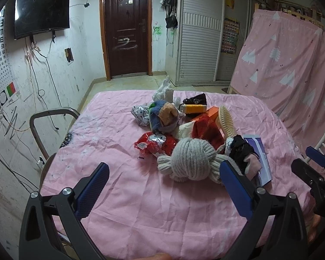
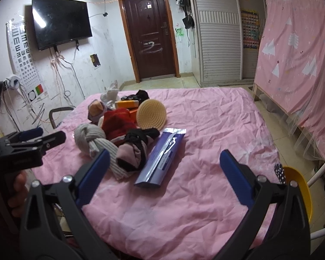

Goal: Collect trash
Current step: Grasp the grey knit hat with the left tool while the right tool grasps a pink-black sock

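Both grippers hover over the near edge of a table covered in a wrinkled pink cloth (image 1: 140, 205), nothing grasped: left gripper (image 1: 164, 192) has its blue-padded fingers spread wide and empty, right gripper (image 2: 164, 177) likewise spread wide and empty. The trash candidates sit in a mixed pile toward the middle and far side of the cloth. Red crinkly foil wrapper (image 1: 156, 144), shiny, white round print and a small label on it, lies flat at the left front of the pile, touching the grey ribbed knit bundle (image 1: 191, 159), which is tied in a knot and is nearest to the left gripper. Purple flat carton (image 2: 161, 155), long, glossy, silver end flap, picture of a tube on its face, lies on the cloth at the right of the pile, just beside a black-and-pink rolled fabric (image 2: 132, 153); it lies between the right gripper's fingers in the right wrist view but well ahead of them, not touched. Behind: red cloth (image 2: 118, 122), round beige bristle brush (image 2: 151, 113) tilted on edge, orange box (image 1: 213, 112), yellow-orange tube (image 1: 195, 108), blue-and-tan plush thing (image 1: 163, 117), white crumpled bag (image 1: 164, 90) at the far edge. Yellow bin rim (image 2: 301, 186) shows off the table's right side, by the right gripper
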